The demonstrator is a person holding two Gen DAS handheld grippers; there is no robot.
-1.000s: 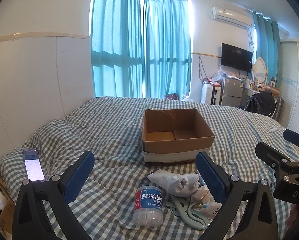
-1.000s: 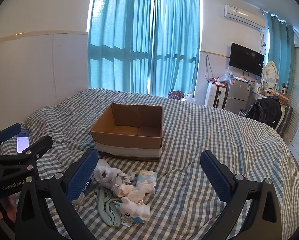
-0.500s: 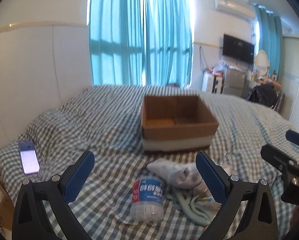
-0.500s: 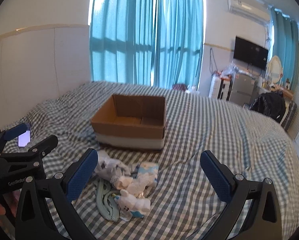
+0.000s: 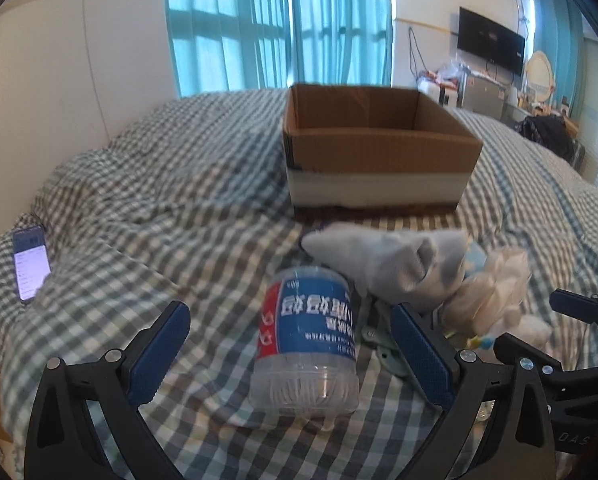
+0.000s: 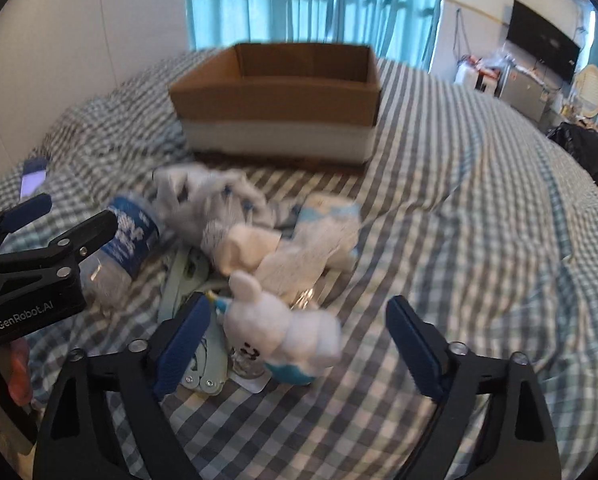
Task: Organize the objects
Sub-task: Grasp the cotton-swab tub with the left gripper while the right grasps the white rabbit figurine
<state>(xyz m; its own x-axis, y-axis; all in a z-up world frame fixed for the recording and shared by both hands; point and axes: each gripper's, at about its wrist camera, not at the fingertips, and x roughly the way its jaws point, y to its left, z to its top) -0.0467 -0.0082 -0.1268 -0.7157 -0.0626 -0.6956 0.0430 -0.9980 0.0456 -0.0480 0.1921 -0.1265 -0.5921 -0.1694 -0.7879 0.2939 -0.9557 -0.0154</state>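
Note:
A clear jar with a blue and red label (image 5: pixel 309 334) lies on its side on the checked bed. My left gripper (image 5: pixel 289 346) is open, its fingers on either side of the jar. A grey-white sock bundle (image 5: pixel 395 266) and a pale clip (image 5: pixel 383 344) lie beside it. An open cardboard box (image 5: pixel 375 152) stands behind the pile. My right gripper (image 6: pixel 299 338) is open around a small white plush rabbit (image 6: pixel 283 330). The jar (image 6: pixel 129 236), socks (image 6: pixel 215 204) and box (image 6: pixel 279 100) also show in the right wrist view.
A lit phone (image 5: pixel 31 262) lies on the bed at the far left. The checked bed cover (image 6: pixel 479 220) is rumpled. Teal curtains, a wall TV and a cluttered desk stand behind the bed.
Both grippers have dropped and moved forward to the pile. The jar now lies between the left fingers and the plush rabbit between the right fingers. Both stay open.

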